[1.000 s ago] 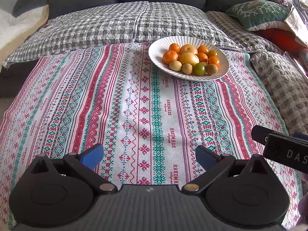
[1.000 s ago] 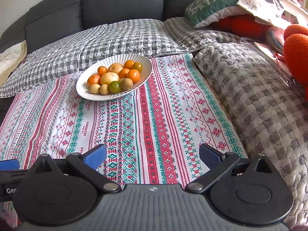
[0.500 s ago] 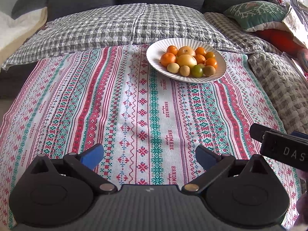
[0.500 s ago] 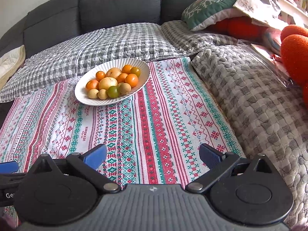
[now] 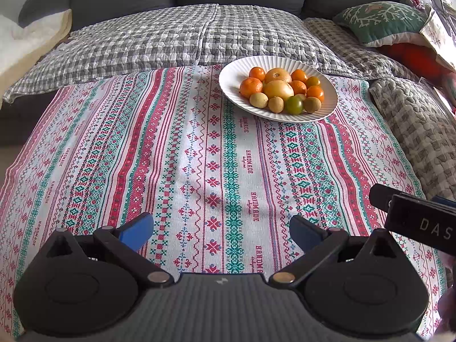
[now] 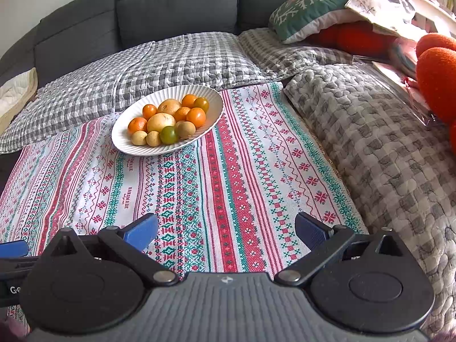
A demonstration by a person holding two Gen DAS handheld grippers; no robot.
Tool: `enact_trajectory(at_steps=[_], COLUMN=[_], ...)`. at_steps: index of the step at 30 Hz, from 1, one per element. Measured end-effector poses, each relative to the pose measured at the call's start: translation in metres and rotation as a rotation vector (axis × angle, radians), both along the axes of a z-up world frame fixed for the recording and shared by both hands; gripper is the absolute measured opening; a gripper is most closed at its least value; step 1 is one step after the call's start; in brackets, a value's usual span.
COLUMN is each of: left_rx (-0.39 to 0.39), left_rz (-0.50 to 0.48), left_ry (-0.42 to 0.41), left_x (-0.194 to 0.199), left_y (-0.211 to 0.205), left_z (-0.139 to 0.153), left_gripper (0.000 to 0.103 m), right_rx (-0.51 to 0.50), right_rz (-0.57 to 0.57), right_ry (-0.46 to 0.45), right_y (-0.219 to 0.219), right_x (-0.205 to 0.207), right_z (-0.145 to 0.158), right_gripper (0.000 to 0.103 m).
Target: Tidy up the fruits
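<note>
Fruits on one white plate: five oranges, two yellow, three tan, two green, both grippers' fingers wide, empty.

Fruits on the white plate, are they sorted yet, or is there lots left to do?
Nothing looks sorted yet. All the fruits sit mixed in one pile on the white plate: orange ones, yellow-brown ones and a green one. Nothing is in hand: the left gripper and right gripper are both open and empty, above the patterned cloth, short of the plate. All the picking and grouping is left.
</note>
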State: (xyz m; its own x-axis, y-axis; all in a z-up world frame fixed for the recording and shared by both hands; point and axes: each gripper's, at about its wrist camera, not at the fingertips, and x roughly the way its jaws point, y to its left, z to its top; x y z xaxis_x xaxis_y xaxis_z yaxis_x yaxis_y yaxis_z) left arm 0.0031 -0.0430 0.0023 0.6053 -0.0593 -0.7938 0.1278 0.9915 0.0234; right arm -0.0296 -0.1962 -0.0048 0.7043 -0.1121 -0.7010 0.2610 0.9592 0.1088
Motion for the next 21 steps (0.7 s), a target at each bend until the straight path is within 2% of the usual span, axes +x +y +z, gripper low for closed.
enact_trajectory(at_steps=[21], left_rx=[0.002], left_rz=[0.003], left_ry=[0.003], left_x=[0.0005], left_y=[0.0008], left_z=[-0.0007], left_gripper=[0.095], right_rx=[0.002], right_rz=[-0.001], right_ry=[0.003], right_y=[0.0015], right_x=[0.0015], right_z=[-0.0005], right_gripper=[0.102])
